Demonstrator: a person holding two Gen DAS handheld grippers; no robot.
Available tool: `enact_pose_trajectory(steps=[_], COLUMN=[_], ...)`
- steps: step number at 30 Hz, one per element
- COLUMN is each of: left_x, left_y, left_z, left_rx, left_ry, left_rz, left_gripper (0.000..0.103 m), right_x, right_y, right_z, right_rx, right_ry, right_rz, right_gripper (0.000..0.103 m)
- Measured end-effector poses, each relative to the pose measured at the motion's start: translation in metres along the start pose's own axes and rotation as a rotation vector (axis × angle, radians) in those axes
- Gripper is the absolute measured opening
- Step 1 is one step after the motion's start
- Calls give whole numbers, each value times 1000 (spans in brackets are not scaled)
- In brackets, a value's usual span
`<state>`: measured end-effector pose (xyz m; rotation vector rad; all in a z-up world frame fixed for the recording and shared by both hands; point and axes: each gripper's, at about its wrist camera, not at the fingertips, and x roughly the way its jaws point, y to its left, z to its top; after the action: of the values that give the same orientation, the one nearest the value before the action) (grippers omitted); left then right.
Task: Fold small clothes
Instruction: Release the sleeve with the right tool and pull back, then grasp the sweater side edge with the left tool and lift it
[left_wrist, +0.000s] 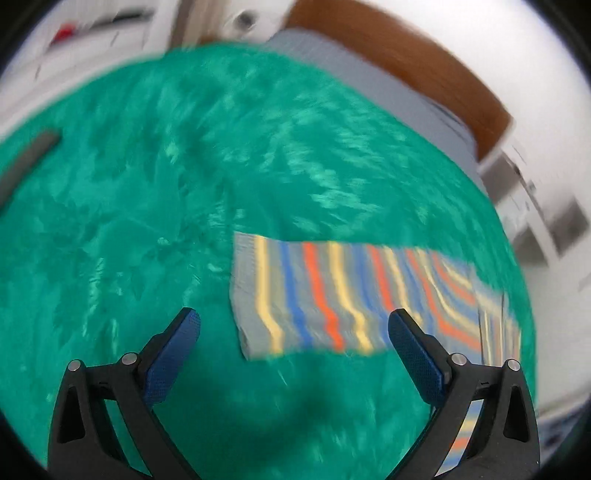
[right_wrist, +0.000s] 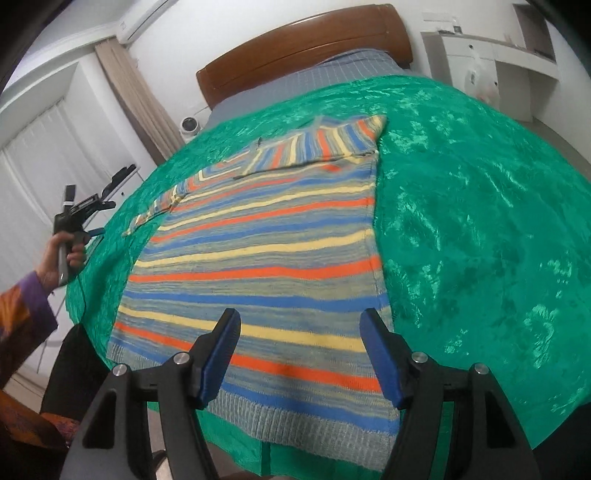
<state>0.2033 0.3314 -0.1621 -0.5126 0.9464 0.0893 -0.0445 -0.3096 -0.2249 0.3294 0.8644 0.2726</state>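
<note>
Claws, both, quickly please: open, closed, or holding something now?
Left claw: open, holding nothing.
Right claw: open, empty, above the striped knitted sweater.

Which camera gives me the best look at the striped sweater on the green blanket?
The right wrist view. It shows the striped sweater sharp and nearly whole, lying flat on the green blanket with one sleeve folded across the top. The left wrist view shows only one part of the sweater, blurred by motion.

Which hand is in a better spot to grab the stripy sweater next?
Probably the right. Its open fingers hover right over the hem of the striped knitted sweater, while the left gripper is held off beside the green velvet bedcover.
</note>
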Motion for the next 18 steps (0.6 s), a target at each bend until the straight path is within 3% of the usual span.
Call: enact_pose_trajectory(steps=[2,7,8,9,10,15,18], left_x=[23,60,62,64,68,56,54], left_y=[14,14,11,8,7,4,-2], left_z=[9,3,3,1,3,5,6], left_rx=[-64,-83,-73,-55,-44,21,59], left_ry=[42,115,113,114,130,68,67], left_rz=[15,14,22,31,50,243,298], left_gripper=[99,74,57,12,4,0,0], right_x=[1,7,8,9,10,6,3], right_y=[-3,-7,-6,-5,-5,-3,-4], right_z=[0,-1,-1,-1,-1,-2,-2], right_rx=[10,22,18,14,11,4,6], right_ry=[2,31,37,40,41,24,10], right_rz=[-5,-17,-20,-21,-21,-25,-22], right_gripper=[67,67,67,67,67,67,67])
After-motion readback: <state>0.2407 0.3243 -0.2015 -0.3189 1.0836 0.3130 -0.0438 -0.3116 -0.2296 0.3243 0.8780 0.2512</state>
